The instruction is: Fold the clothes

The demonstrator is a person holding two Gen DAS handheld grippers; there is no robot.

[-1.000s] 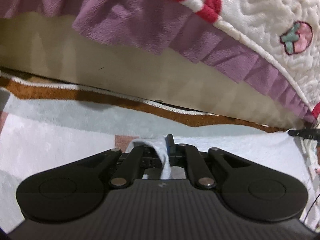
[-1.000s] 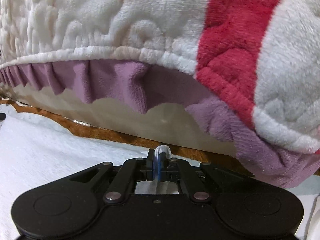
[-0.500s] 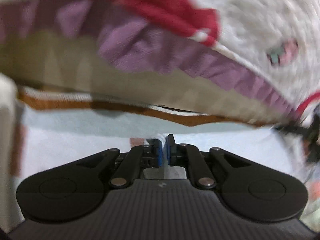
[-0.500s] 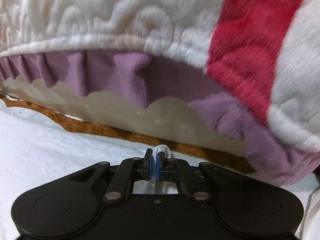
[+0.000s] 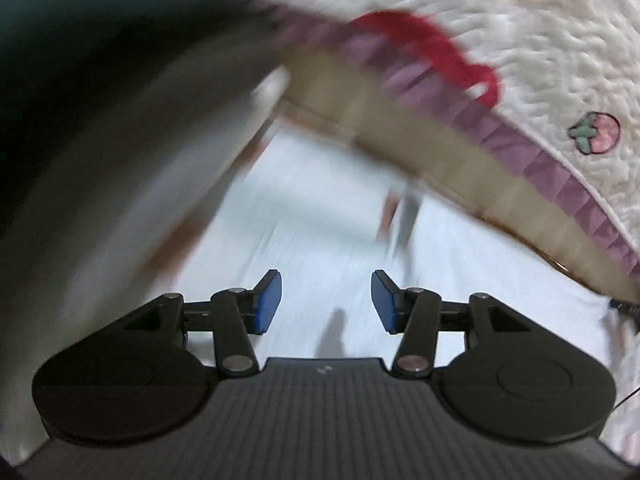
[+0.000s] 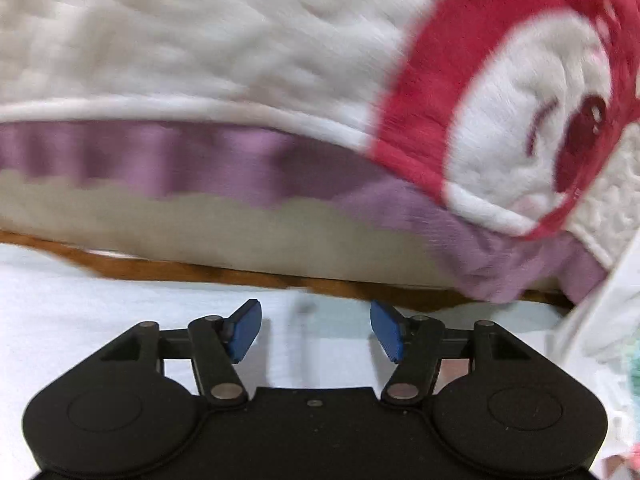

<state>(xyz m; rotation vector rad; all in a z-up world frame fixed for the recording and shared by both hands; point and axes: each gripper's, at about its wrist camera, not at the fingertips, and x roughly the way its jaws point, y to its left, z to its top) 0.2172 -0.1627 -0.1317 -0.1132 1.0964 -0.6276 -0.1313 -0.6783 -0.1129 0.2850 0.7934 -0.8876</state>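
Observation:
A pale white garment (image 5: 320, 208) lies flat under both grippers, with a brown-edged border at its far side; it also shows in the right wrist view (image 6: 120, 300). My left gripper (image 5: 325, 301) is open and empty just above the cloth, its blue pads (image 5: 269, 300) wide apart. My right gripper (image 6: 316, 332) is open and empty too, low over the same cloth near its far edge. The left wrist view is blurred by motion.
A fluffy cream blanket (image 6: 200, 48) with a purple frill and a red cartoon patch (image 6: 460, 80) hangs just beyond the garment; it also shows in the left wrist view (image 5: 540, 40). A blurred pale and dark shape (image 5: 100, 160) fills that view's left. More cloth (image 6: 608, 320) lies at the right.
Both grippers have opened and let go of the white cloth they were pinching. The left gripper has swung, blurring its view; the right has turned slightly.

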